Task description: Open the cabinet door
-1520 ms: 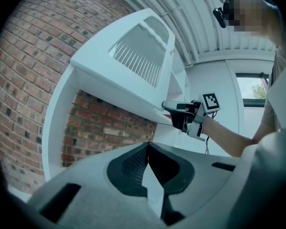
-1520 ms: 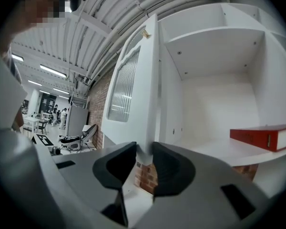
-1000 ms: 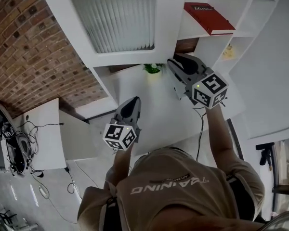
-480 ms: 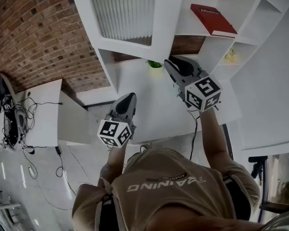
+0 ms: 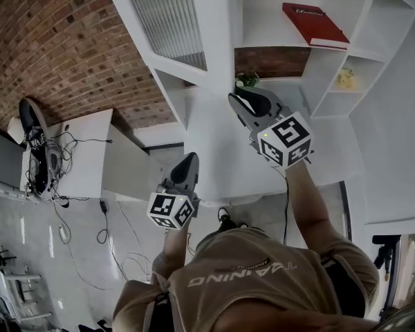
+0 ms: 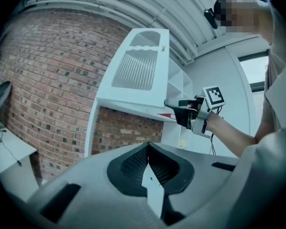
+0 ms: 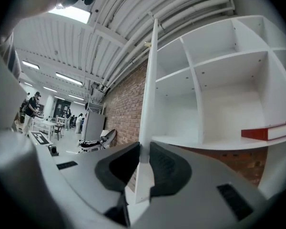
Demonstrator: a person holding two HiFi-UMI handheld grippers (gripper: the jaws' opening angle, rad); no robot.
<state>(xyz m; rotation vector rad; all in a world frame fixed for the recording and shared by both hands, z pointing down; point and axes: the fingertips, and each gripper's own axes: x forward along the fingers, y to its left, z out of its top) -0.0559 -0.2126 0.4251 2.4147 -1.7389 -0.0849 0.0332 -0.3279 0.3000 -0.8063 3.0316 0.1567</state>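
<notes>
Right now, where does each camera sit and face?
Head view: on the person's head, facing steeply down at the cabinet door; left gripper, right gripper, both arms show.
Left gripper view: on the left gripper, facing the cabinet door and brick wall; own fingers, right gripper show.
Right gripper view: on the right gripper, facing shelves; fingers closing, cabinet door's edge between them.
All three share the cabinet door.
</notes>
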